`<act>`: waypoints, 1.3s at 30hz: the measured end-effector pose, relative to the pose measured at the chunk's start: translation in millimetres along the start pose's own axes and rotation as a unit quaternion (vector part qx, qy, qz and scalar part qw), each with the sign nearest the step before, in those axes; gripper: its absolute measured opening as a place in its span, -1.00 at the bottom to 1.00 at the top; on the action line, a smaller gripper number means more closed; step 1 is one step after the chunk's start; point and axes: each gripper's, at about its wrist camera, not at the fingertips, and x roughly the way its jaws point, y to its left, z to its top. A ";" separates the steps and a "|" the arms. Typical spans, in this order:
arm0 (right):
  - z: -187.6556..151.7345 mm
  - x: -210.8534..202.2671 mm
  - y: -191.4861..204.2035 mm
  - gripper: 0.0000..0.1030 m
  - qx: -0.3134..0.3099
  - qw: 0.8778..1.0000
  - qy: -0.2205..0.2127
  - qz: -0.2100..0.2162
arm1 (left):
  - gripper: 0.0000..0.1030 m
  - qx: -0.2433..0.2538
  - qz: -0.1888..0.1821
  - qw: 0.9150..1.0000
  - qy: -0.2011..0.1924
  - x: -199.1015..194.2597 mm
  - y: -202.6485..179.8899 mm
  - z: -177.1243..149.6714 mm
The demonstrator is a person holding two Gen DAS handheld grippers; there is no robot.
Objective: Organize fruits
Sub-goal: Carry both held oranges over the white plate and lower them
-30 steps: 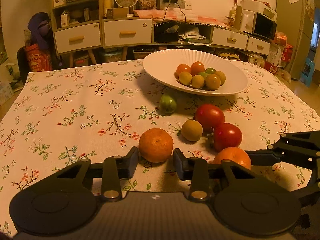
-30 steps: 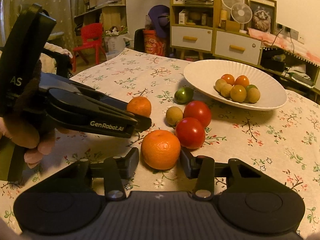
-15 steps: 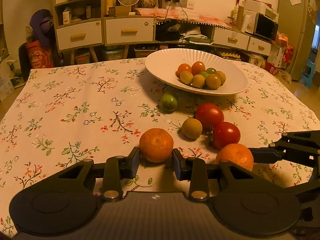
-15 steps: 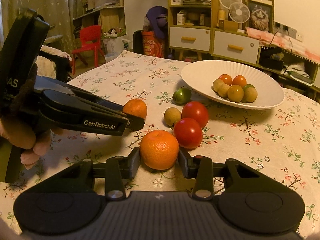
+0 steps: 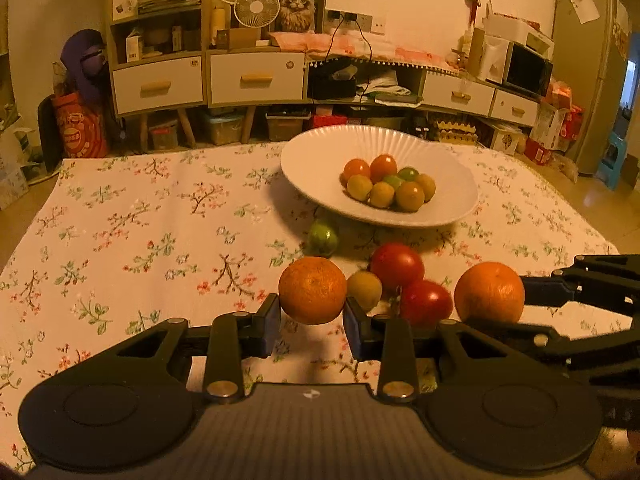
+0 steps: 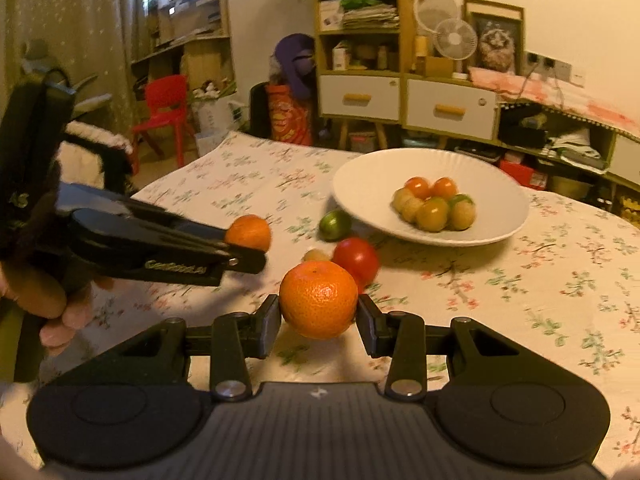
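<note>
While both tools hang over the flowered tablecloth [image 5: 132,236], the white bowl [image 5: 316,160] serves as the landmark for everything else. Farthest to the left of the bowl, and nearer the camera than it, the left gripper [image 5: 308,316] has its two pads pressed against the sides of a dimpled orange [image 5: 313,290], so its jaws stand narrow around that fruit; in the right wrist view the same gripper [image 6: 244,258] reaches in from the left edge, with a person's fingers [image 6: 60,312] wrapped around its handle. Just in front of the bowl's near rim, a green fruit [image 5: 323,237] lies on the cloth. Nearer than that sit a small yellowish fruit [image 5: 365,290] and two red tomatoes, the farther tomato [image 5: 397,266] and the nearer tomato [image 5: 426,303], clustered close together. Inside the bowl, toward its middle, a heap of small fruits [image 5: 386,184] rests, orange, yellow and green ones touching. Right of the tomatoes and still on the near side of the bowl, the right gripper [image 6: 318,320] clamps a second orange [image 6: 318,299] between its pads, jaws narrow on it; from the left wrist view this gripper [image 5: 532,292] comes in from the right edge. Whether either orange clears the cloth cannot be told for certain.
</note>
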 end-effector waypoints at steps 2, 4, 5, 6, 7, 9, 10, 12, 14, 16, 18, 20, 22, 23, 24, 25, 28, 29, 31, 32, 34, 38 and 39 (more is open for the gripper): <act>2.7 -0.3 -6.3 -0.27 0.004 1.000 -0.006 -0.009 | -0.17 -0.002 -0.001 1.000 -0.001 0.9 -2.6 4.0; 5.5 -0.4 -13.0 -0.27 0.010 1.000 -0.010 -0.016 | -0.17 -0.006 -0.004 1.000 0.000 1.8 -5.4 7.3; 7.3 -0.2 -16.5 -0.27 0.014 1.000 -0.011 -0.020 | -0.17 -0.008 -0.006 1.000 0.000 2.2 -6.8 8.8; 8.9 0.0 -19.9 -0.27 0.017 0.999 -0.013 -0.025 | -0.17 -0.011 -0.009 1.000 0.000 2.4 -8.1 10.2; 9.8 -0.2 -23.4 -0.27 0.021 0.999 -0.015 -0.029 | -0.17 -0.014 -0.011 1.000 0.000 2.5 -8.8 11.6; 14.3 0.9 -32.4 -0.27 0.034 0.999 -0.016 -0.032 | -0.17 -0.016 -0.013 1.000 0.000 3.9 -11.5 16.1; 16.5 1.8 -36.0 -0.27 0.039 0.999 -0.016 -0.032 | -0.17 -0.014 -0.014 1.000 -0.001 4.7 -13.5 18.6; 22.7 5.4 -44.1 -0.27 0.041 0.998 -0.017 -0.036 | -0.17 -0.012 -0.016 1.000 -0.004 7.3 -16.8 25.1; 28.6 10.8 -52.2 -0.27 0.040 0.998 -0.016 -0.040 | -0.17 -0.012 -0.022 1.000 -0.006 10.5 -20.1 31.4; 32.9 15.5 -61.0 -0.27 0.044 0.998 -0.016 -0.044 | -0.17 -0.006 -0.022 1.000 -0.008 15.9 -23.9 37.9; 38.4 20.4 -70.7 -0.27 0.048 0.997 -0.018 -0.051 | -0.17 -0.001 -0.023 1.000 -0.012 22.3 -27.1 45.0; 42.7 24.9 -78.3 -0.27 0.049 0.997 -0.020 -0.055 | -0.17 0.001 -0.025 1.000 -0.015 30.5 -30.3 53.5; 46.6 29.9 -85.6 -0.27 0.052 0.997 -0.023 -0.056 | -0.17 0.000 -0.028 0.999 -0.017 38.7 -33.1 61.5; 48.4 32.6 -88.5 -0.27 0.052 0.997 -0.023 -0.057 | -0.17 0.001 -0.030 0.999 -0.018 43.7 -34.7 65.8; 50.3 35.8 -91.1 -0.27 0.052 0.997 -0.024 -0.057 | -0.17 0.002 -0.032 0.999 -0.019 47.9 -35.9 69.3; 51.4 38.5 -93.2 -0.27 0.053 0.997 -0.025 -0.058 | -0.17 0.004 -0.033 0.999 -0.020 50.8 -36.9 71.9; 54.1 46.4 -99.4 -0.27 0.053 0.997 -0.024 -0.058 | -0.17 0.010 -0.032 0.999 -0.021 63.5 -40.4 80.2; 54.9 49.2 -101.5 -0.27 0.052 0.997 -0.024 -0.059 | -0.17 0.011 -0.032 0.999 -0.021 68.4 -41.1 83.2; 56.3 53.5 -106.0 -0.27 0.051 0.997 -0.024 -0.061 | -0.17 0.011 -0.033 0.999 -0.021 76.4 -41.7 87.2; 56.8 56.2 -108.1 -0.27 0.051 0.997 -0.023 -0.060 | -0.18 0.010 -0.034 0.999 -0.020 80.9 -42.1 89.5; 57.2 60.2 -112.1 -0.27 0.054 0.996 -0.022 -0.061 | -0.17 0.009 -0.036 0.999 -0.018 87.3 -42.5 92.8; 58.4 68.3 -120.9 -0.27 0.061 0.997 -0.017 -0.054 | -0.17 0.013 -0.037 0.999 -0.017 100.3 -42.9 99.5; 58.6 70.4 -122.4 -0.27 0.058 0.997 -0.015 -0.053 | -0.18 0.013 -0.038 0.999 -0.017 103.4 -41.9 101.1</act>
